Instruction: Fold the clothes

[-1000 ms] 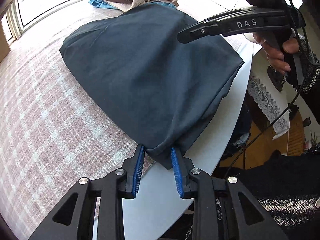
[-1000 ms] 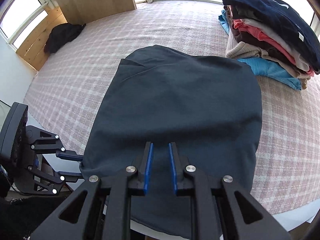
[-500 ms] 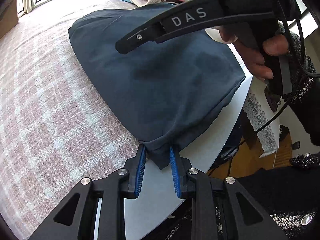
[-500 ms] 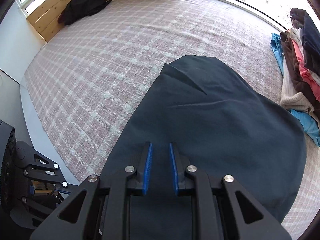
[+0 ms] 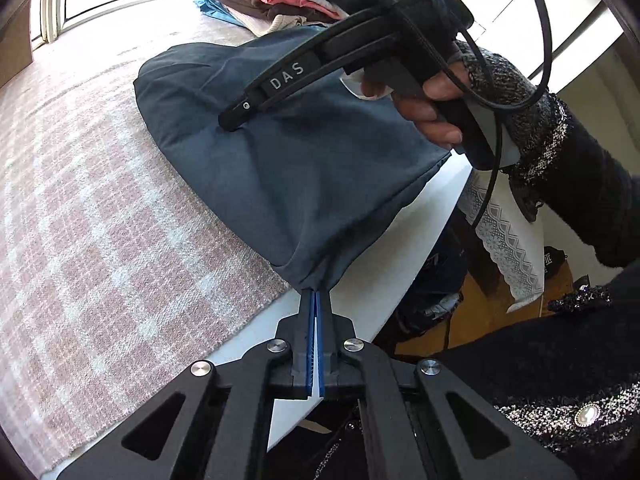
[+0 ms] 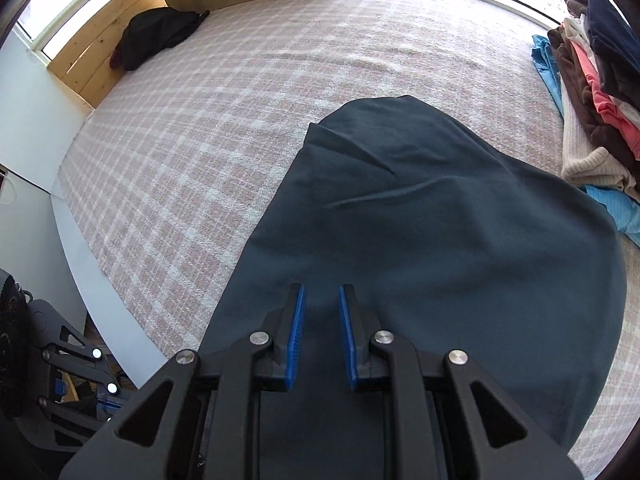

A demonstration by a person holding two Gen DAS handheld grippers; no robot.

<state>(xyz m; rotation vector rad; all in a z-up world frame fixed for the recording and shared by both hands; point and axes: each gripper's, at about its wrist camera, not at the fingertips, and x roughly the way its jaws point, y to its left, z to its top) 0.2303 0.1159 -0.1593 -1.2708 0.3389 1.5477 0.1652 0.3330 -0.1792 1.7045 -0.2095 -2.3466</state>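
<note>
A dark slate-blue garment [image 5: 288, 168] lies spread on the pink plaid cloth [image 5: 88, 208], its near corner hanging over the white table edge [image 5: 376, 292]. My left gripper [image 5: 316, 300] is shut on that near corner, the fabric bunched at its blue pads. In the right wrist view the same garment [image 6: 440, 232] fills the foreground. My right gripper [image 6: 322, 300] hovers over the garment's near middle, open, with nothing between its fingers. In the left wrist view the right gripper's black fingers [image 5: 256, 100] rest close above the cloth, held by a hand [image 5: 432, 116].
A stack of folded clothes [image 6: 592, 92] sits at the far right, also seen as a stack of folded clothes [image 5: 276, 4] in the left wrist view. A black bundle [image 6: 156, 36] lies by a wooden box at the far left. Plaid cloth stretches left of the garment.
My left gripper closed on the garment's near corner; it was open around it before. My right gripper swung left and lower over the garment, still open.
</note>
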